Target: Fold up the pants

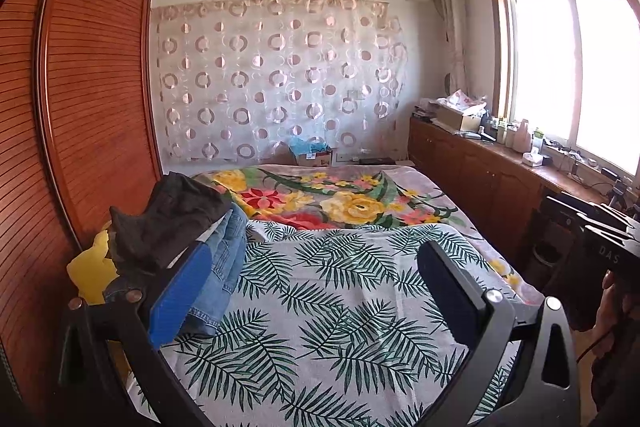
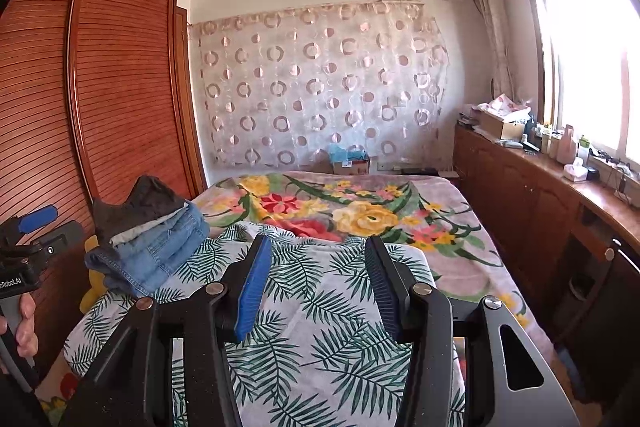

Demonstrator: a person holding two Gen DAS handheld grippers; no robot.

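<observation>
On the bed's left edge, beside the slatted wooden wardrobe [image 2: 120,87], folded blue denim jeans [image 2: 160,247] are stacked under a rumpled dark garment [image 2: 140,203], resting on the palm-leaf print sheet [image 2: 320,339]. Over that sheet the left gripper [image 1: 316,291] is held with ribbed blue pads spread wide, nothing between them. Likewise the right gripper [image 2: 318,287] is seen parted and empty above the leaf cloth, well apart from the pile.

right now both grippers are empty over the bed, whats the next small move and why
Probably reach the left gripper toward the pile of pants at the bed's left edge and pinch the top dark pair. Both the left and the right gripper are open, and the leaf-print sheet holds nothing to fold.
</observation>
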